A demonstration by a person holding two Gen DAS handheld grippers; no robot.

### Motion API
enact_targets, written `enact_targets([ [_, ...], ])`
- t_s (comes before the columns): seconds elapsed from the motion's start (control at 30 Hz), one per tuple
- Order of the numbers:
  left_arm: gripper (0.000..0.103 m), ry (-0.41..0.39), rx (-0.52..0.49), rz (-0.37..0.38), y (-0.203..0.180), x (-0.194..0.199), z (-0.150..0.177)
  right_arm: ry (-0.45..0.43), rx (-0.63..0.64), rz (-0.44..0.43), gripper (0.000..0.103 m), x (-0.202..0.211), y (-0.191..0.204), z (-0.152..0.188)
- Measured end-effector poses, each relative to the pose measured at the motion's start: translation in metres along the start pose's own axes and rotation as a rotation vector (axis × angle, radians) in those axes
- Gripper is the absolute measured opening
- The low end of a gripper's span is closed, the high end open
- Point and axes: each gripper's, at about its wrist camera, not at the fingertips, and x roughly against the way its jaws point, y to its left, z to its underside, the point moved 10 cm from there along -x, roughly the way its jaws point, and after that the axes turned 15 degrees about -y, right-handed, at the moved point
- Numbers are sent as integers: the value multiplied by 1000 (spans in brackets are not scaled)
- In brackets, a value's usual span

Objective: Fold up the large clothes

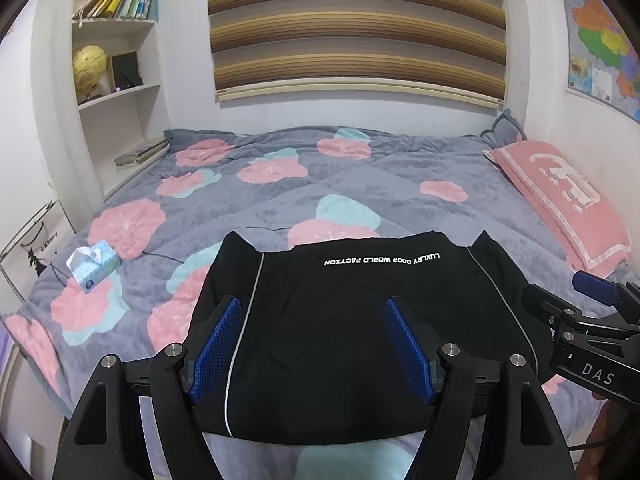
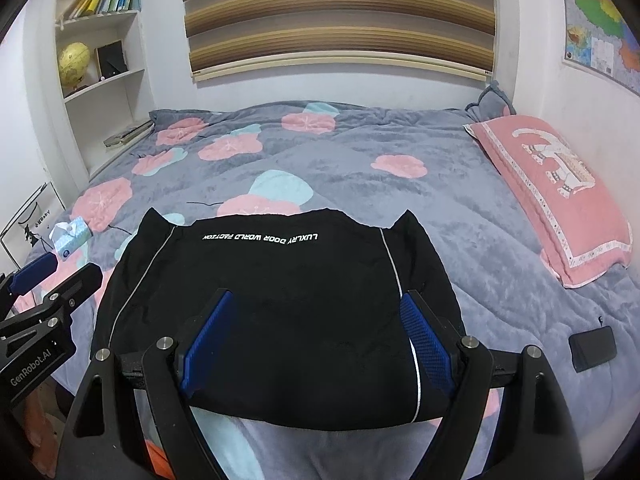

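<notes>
A black garment (image 1: pixel 352 320) with thin white piping and white lettering lies folded flat on the near part of the bed; it also shows in the right wrist view (image 2: pixel 280 300). My left gripper (image 1: pixel 312 312) is open and empty, hovering over the garment's near left part. My right gripper (image 2: pixel 320 308) is open and empty over its near right part. The right gripper also shows at the right edge of the left wrist view (image 1: pixel 560 300). The left gripper shows at the left edge of the right wrist view (image 2: pixel 56 276).
The bed has a grey floral quilt (image 1: pixel 360 184). A pink pillow (image 2: pixel 556 192) lies at the right. A blue tissue pack (image 1: pixel 94 266) lies at the left. A small black case (image 2: pixel 592 348) lies on the quilt at the right. Shelves (image 1: pixel 116 80) stand at the back left.
</notes>
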Motion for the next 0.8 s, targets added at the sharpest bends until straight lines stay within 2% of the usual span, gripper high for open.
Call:
enact_targets([
  [0.8,75,23,-16,-16,-6,3,7,22,-27,-13,87,-4,-5,10],
])
